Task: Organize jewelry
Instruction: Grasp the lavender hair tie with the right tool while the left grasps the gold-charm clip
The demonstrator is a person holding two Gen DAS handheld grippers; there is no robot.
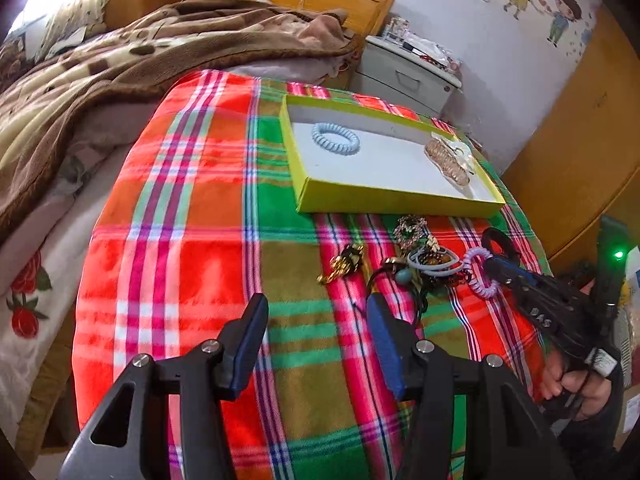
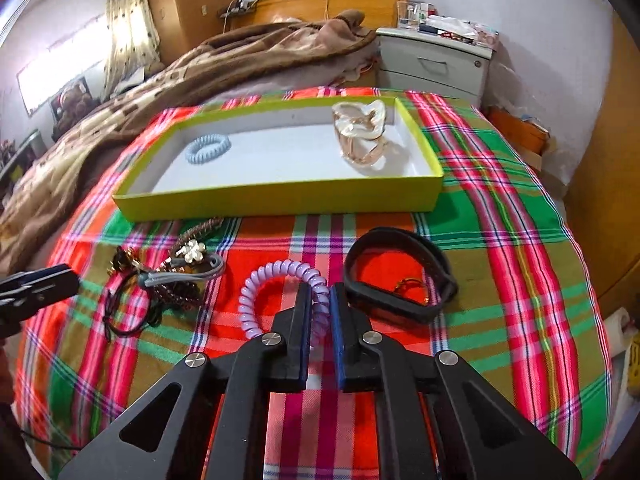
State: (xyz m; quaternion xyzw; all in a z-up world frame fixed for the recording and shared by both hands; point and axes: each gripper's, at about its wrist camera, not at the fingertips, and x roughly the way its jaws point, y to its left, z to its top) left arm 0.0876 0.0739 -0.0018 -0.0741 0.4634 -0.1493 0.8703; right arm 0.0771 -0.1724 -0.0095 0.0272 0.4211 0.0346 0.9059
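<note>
now, the key relation: the lilac spiral hair tie [image 2: 280,292] lies on the plaid blanket [image 2: 500,240] right at the right gripper [image 2: 320,300], its loop spreading left and away from the tips; the yellow-green box [image 2: 280,200] sits straight beyond it, so the carry looks like a short lift forward.
right gripper: jaws nearly together, pads pinching the right-hand arc of the lilac coil; no gap shows either side of the coil.
left gripper [image 1: 316,312]: jaws spread wide, nothing between them, hovering over bare blanket, with the tangle just past its right finger.
nearer hand: the right one, plainly, as it already has the tie; the left is closer to the tangle.
black strap loop [image 2: 400,276]: just right of the right gripper's tips, apart from the coil, with a small gold piece lying inside it.
tangle of pieces [image 2: 176,276]: left of the coil, a grey band, dark beads, a gold flower charm and black cord heaped together.
box contents: a pale blue spiral hair tie [image 2: 208,148] at the left, translucent beige hair claws [image 2: 360,136] at the right.
far: a brown blanket [image 2: 200,72] and a white nightstand [image 2: 436,60].
</note>
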